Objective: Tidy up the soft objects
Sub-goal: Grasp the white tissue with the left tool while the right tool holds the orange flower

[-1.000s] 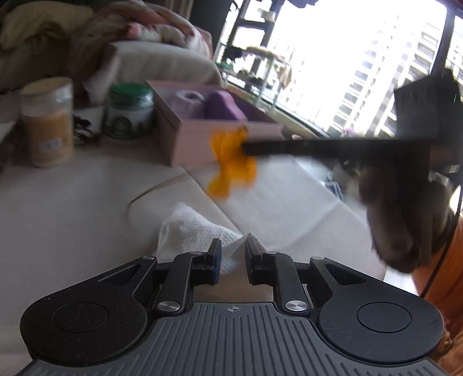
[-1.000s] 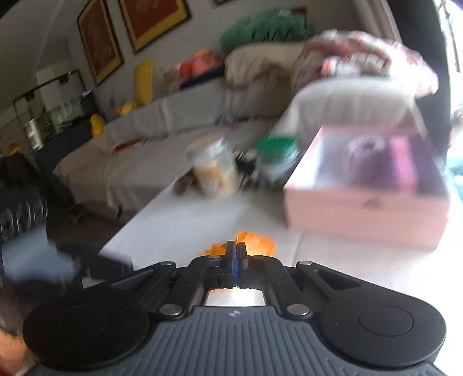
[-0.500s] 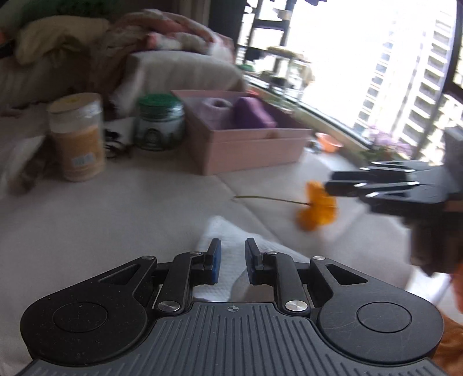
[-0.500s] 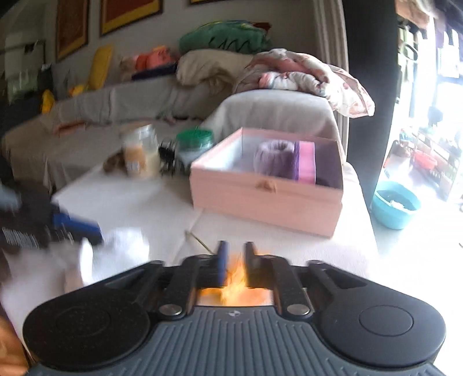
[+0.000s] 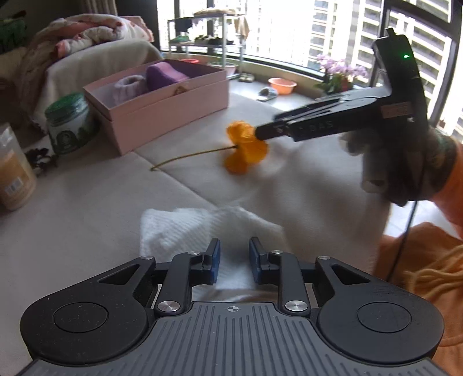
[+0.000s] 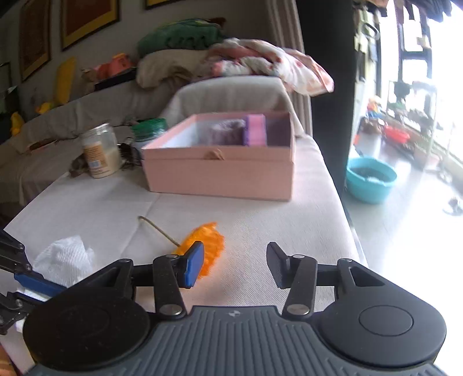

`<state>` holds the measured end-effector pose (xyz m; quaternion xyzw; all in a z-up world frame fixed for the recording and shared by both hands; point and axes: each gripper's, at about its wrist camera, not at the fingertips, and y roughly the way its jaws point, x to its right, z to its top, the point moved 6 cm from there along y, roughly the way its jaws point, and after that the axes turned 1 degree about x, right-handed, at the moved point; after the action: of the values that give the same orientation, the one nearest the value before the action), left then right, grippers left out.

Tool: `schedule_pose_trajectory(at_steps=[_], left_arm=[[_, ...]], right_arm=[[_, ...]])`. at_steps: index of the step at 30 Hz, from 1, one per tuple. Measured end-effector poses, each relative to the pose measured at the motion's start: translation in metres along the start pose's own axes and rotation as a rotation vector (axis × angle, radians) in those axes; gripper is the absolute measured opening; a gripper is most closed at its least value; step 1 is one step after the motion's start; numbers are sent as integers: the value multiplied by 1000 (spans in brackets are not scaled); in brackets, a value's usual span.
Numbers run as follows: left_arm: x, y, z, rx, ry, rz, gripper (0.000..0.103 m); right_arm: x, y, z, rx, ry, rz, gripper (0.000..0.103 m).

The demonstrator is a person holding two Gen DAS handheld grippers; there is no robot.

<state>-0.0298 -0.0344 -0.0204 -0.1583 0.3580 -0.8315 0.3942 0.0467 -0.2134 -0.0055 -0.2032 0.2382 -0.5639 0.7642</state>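
My right gripper (image 6: 235, 261), jaws opening, has the orange flower (image 6: 207, 245) by its left pad, stem pointing toward the pink box (image 6: 220, 173).

Home living room; sofa (image 6: 86, 107), framed pictures (image 6: 86, 20), blankets (image 6: 260, 63).

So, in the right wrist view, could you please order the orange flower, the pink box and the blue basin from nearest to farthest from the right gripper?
1. The orange flower, lying on the white surface just ahead of the right gripper, beside its left finger; the jaws are opening.
2. The pink box, farther back, centre.
3. The blue basin, on the floor, right.
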Motion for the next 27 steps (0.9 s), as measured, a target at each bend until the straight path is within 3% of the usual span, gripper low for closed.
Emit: schedule_pose_trajectory(at_steps=[4, 7, 9, 11, 13, 18, 20, 23, 27], left_arm=[[-39, -4, -3, 14, 10, 214, 27], [-73, -13, 1, 52, -106, 267, 25], [-87, -22, 7, 91, -210, 190, 24], [-83, -33, 11, 127, -261, 8, 24], [-64, -40, 13, 134, -199, -116, 25], [-7, -40, 3, 49, 20, -218, 26], [8, -33, -2, 12, 99, -173, 27], [19, -23, -12, -14, 211, -34, 28], [11, -19, -14, -2, 266, 107, 35]], right_arm=[[7, 1, 0, -2, 56, 0, 48], [7, 3, -1, -11, 58, 1, 48], [6, 3, -2, -13, 53, 0, 48], [5, 4, -2, -17, 51, -1, 48], [5, 5, -1, -24, 53, 0, 48], [6, 8, -2, -32, 54, 0, 48], [6, 8, -2, -35, 55, 0, 48], [6, 9, -2, -37, 55, 0, 48], [6, 9, -2, -37, 55, -1, 48]])
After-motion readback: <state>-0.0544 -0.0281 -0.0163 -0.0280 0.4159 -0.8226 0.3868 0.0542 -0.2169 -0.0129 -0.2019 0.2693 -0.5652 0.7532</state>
